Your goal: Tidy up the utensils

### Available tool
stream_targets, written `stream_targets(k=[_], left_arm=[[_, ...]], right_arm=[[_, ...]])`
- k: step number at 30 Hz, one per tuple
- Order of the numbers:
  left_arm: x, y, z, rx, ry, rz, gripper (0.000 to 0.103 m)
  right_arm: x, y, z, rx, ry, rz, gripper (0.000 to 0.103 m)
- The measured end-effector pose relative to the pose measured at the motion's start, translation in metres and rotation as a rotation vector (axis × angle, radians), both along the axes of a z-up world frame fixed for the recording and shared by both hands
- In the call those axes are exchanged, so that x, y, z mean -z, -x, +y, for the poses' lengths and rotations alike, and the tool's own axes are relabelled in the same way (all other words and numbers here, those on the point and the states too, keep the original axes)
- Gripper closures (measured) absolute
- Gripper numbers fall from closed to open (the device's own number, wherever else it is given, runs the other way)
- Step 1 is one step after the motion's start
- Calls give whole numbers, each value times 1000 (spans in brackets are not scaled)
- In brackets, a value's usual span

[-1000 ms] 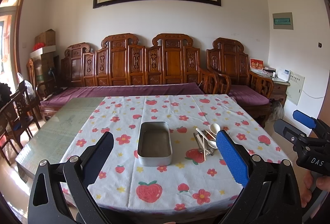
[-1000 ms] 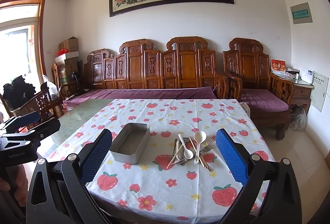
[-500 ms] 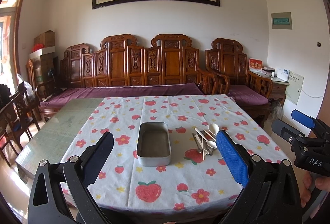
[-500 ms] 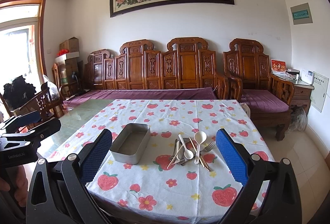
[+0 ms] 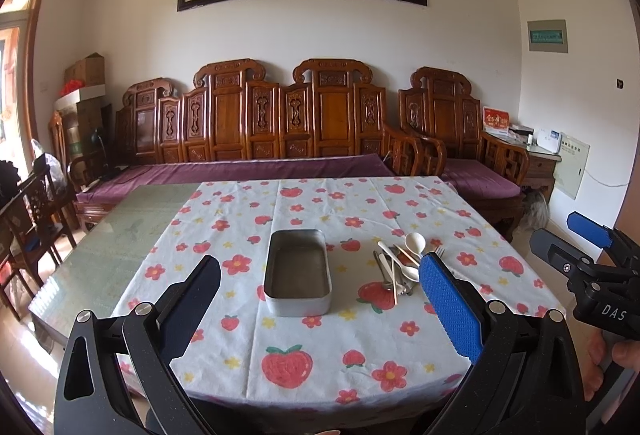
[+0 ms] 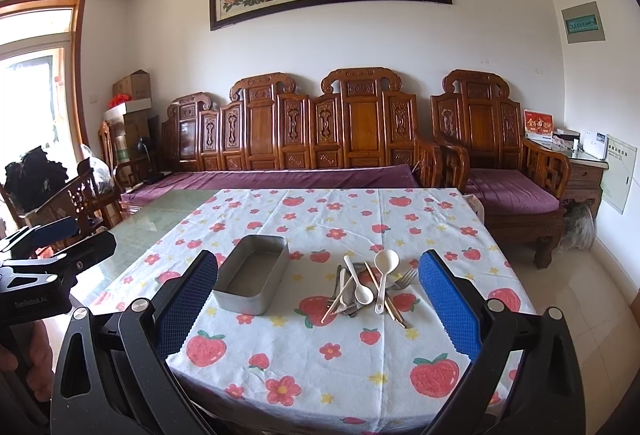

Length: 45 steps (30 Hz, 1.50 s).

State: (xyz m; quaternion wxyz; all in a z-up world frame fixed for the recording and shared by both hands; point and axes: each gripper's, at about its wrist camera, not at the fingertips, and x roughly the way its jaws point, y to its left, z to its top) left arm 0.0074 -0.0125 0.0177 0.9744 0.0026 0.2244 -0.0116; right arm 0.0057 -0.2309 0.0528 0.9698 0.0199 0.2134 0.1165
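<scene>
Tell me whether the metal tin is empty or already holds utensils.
Empty. The metal tin shows only its bare floor in both views; the utensils lie piled on the tablecloth beside it, outside its walls.

The strawberry-print tablecloth point(image 6: 320, 363) lies bare between the near table edge and the metal tin point(image 6: 253, 275), giving open approach from the front. The utensil pile point(image 6: 370, 289) sits near the tin's right side, with a strip of cloth between them. Behind the table, the wooden bench point(image 6: 320, 139) blocks the far side.
</scene>
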Motion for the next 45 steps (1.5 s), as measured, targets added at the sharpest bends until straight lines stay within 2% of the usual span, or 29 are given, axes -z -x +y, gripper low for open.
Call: stream_targets(k=[9, 14, 16, 18, 21, 25, 32, 38, 45], left_arm=[[45, -34, 1, 29, -17, 126, 7], [70, -62, 7, 42, 24, 202, 7], [81, -76, 9, 41, 23, 224, 7], [89, -85, 10, 38, 13, 233, 7], [97, -100, 11, 36, -7, 242, 7], [108, -119, 11, 44, -29, 279, 7], [125, -151, 5, 92, -2, 354, 7], [133, -172, -11, 157, 14, 376, 7], [154, -199, -39, 220, 6, 423, 7]], right_arm=[[39, -36, -12, -6, 5, 58, 3], [70, -67, -15, -52, 24, 99, 4], [82, -81, -15, -67, 24, 124, 9], [94, -97, -18, -77, 24, 157, 20], [108, -120, -18, -108, 16, 183, 29], [126, -146, -19, -128, 21, 209, 34], [151, -183, -29, -123, 30, 255, 44], [172, -225, -46, -101, 19, 306, 52], [219, -252, -61, -70, -5, 377, 53]])
